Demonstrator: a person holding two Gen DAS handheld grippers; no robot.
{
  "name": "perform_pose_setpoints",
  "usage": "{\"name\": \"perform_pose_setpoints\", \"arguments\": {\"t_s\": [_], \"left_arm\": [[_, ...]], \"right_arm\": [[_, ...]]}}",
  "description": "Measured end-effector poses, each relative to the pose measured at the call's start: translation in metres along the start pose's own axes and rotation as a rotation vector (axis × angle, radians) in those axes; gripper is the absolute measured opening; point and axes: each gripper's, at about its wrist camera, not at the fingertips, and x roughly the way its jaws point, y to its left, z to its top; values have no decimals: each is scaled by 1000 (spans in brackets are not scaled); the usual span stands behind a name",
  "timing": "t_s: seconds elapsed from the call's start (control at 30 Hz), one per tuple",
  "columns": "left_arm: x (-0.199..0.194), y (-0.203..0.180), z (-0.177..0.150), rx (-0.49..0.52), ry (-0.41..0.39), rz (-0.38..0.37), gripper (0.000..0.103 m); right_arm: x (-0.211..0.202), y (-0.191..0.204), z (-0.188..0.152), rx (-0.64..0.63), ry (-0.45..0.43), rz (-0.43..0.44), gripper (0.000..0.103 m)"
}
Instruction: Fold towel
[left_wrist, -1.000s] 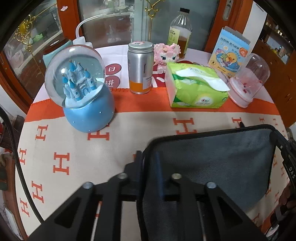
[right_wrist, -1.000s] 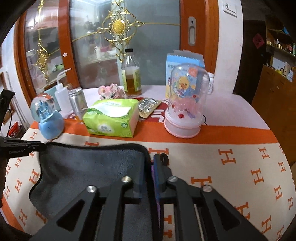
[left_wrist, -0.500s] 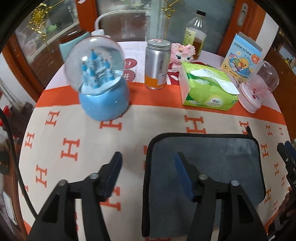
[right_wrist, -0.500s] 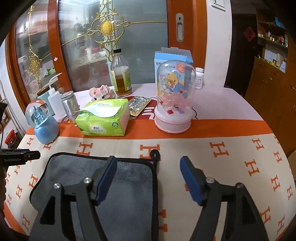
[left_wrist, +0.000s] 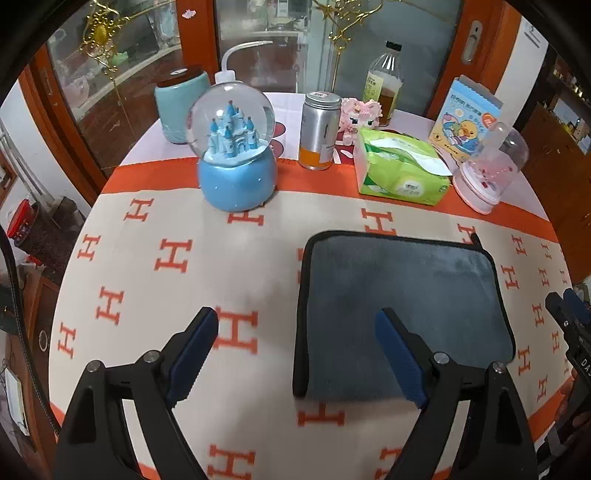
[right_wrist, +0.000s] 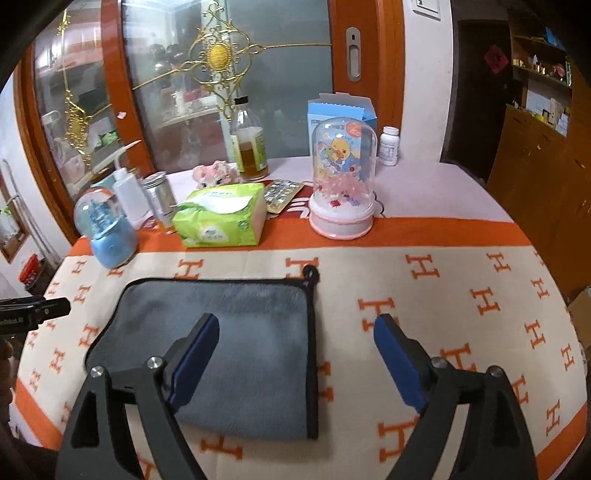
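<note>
Left wrist view shows your towel (left_wrist: 402, 295) lying folded flat (edges look aligned); both the left gripper (left_wrist: 295, 339) and the right gripper (right_wrist: 295, 347) are wide open, holding nothing, so little looks left.

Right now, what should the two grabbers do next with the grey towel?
Probably lift clear: the grey black-edged towel lies flat, apparently folded, on the H-patterned cloth, and both the left gripper and right gripper are open, holding nothing.
</note>
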Motion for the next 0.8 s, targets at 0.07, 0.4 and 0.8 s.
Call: {"name": "perform_pose_setpoints", "arguments": {"t_s": [0.07,0.4,0.8], "left_arm": [[-9,0,-9,-1,-7,-10,86],[-68,-7,-65,17,-49,-50,87],[-128,-19,-131,-4,-75,-57,87]], "right_arm": [[-9,1,-6,2,6,16,87],[-68,4,-47,-8,18,30,97],[-141,5,-87,-42,53,66,97]]}}
